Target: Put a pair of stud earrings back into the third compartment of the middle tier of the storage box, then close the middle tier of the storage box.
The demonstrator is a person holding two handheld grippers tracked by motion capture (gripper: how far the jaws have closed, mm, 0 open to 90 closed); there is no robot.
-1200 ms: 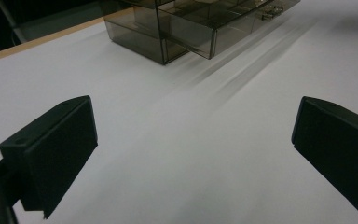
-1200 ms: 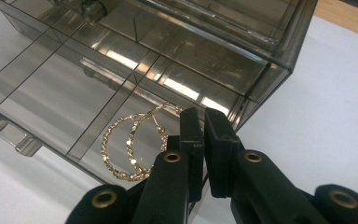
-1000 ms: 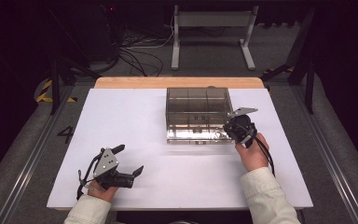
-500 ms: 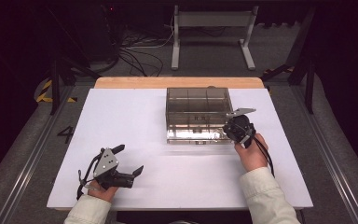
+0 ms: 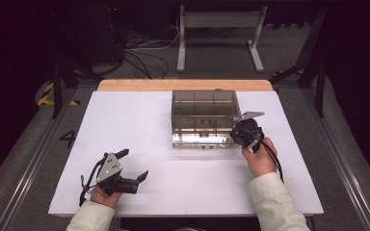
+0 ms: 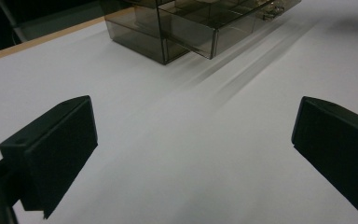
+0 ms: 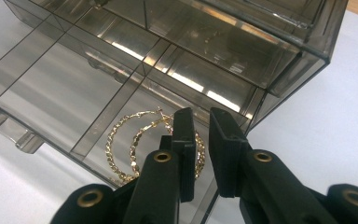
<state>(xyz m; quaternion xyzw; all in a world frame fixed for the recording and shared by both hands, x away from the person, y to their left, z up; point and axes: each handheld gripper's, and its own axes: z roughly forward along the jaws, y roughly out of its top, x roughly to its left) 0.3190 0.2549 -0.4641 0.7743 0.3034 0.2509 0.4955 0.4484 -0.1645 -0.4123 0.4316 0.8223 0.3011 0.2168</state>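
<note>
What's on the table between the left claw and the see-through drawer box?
Nothing. In the high view, just bare white table top lies between the open left claw and the smoky clear plastic drawer box. The left gripper view shows the same bare stretch.

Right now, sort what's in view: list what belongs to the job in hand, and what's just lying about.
In the job:
- clear drawer box, its lower drawer pulled out
- gold hoop earrings in the drawer's compartment
- right gripper, jaws nearly closed over the earrings
- left gripper, open, resting apart

Just lying about:
- white table
- cables and metal stand on the floor behind
</note>
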